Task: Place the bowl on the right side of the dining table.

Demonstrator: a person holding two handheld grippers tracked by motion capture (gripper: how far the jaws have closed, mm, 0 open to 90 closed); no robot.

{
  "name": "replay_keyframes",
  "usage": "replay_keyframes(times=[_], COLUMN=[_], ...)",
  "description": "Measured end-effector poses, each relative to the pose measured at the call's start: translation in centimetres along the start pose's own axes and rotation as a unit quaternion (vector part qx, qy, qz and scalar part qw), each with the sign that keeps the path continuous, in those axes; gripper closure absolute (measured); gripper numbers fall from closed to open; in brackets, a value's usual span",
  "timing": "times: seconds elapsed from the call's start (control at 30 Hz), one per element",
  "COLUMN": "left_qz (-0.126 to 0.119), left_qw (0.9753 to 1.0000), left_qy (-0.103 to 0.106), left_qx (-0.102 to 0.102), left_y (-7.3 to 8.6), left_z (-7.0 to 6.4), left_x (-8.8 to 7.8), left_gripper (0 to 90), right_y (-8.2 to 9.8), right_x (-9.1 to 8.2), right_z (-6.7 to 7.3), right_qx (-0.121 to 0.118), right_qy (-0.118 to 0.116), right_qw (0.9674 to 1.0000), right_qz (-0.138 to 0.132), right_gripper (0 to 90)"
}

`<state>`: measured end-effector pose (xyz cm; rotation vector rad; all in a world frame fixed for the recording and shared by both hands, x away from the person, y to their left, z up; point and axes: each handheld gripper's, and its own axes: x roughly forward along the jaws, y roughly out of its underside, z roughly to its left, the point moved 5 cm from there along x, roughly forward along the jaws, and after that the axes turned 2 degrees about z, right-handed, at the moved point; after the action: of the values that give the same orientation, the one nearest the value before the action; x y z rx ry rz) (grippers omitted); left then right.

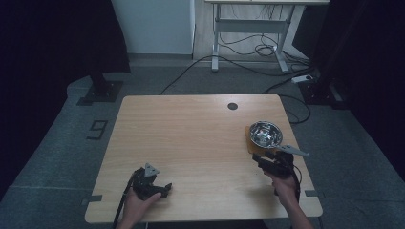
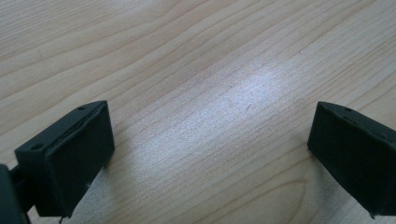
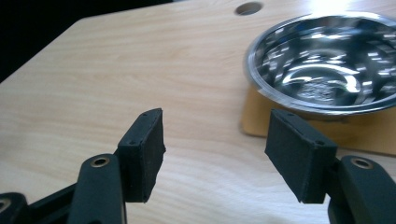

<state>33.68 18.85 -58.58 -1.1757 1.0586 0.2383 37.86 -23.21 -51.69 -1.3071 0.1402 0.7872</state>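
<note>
A shiny steel bowl (image 1: pixel 266 133) sits on a thin wooden board (image 1: pixel 249 143) near the table's right edge. In the right gripper view the steel bowl (image 3: pixel 327 65) fills the upper right and the wooden board (image 3: pixel 364 133) shows under it. My right gripper (image 1: pixel 261 157) rests on the table just in front of the board, open, with nothing between its jaws (image 3: pixel 215 151). My left gripper (image 1: pixel 165 187) lies near the front left of the table, open over bare wood (image 2: pixel 210 140).
The light wooden table (image 1: pixel 191 138) has a round cable hole (image 1: pixel 232 106) at the back. Beyond it are grey floor, loose cables (image 1: pixel 258 47) and a desk frame (image 1: pixel 250 24). Dark stands flank the table.
</note>
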Motion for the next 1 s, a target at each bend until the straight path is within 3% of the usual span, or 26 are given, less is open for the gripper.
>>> replay_keyframes(times=[0.3, 0.5, 0.7, 1.0], left_qz=[-0.001, 0.000, -0.001, 0.000], left_qw=[1.0000, 1.0000, 1.0000, 1.0000], left_qy=[0.001, 0.001, 0.001, 0.001], left_qx=[0.001, 0.001, 0.001, 0.002], left_y=[0.1, 0.1, 0.1, 0.1], left_z=[-0.1, -0.1, -0.1, -0.1], left_x=[-0.1, -0.1, -0.1, -0.1], left_gripper=[0.2, 0.2, 0.2, 0.2], right_y=[3.4, 5.1, 5.7, 5.9], right_x=[3.1, 4.5, 4.8, 5.0], right_z=[3.6, 5.0, 5.6, 5.1], right_qx=[-0.041, -0.069, -0.086, -0.092], right_qy=[-0.033, -0.053, -0.057, -0.048], right_qw=[0.9974, 0.9938, 0.9920, 0.9916], right_qz=[0.049, 0.069, 0.073, 0.077], right_gripper=[36.8, 37.3, 37.3, 36.2])
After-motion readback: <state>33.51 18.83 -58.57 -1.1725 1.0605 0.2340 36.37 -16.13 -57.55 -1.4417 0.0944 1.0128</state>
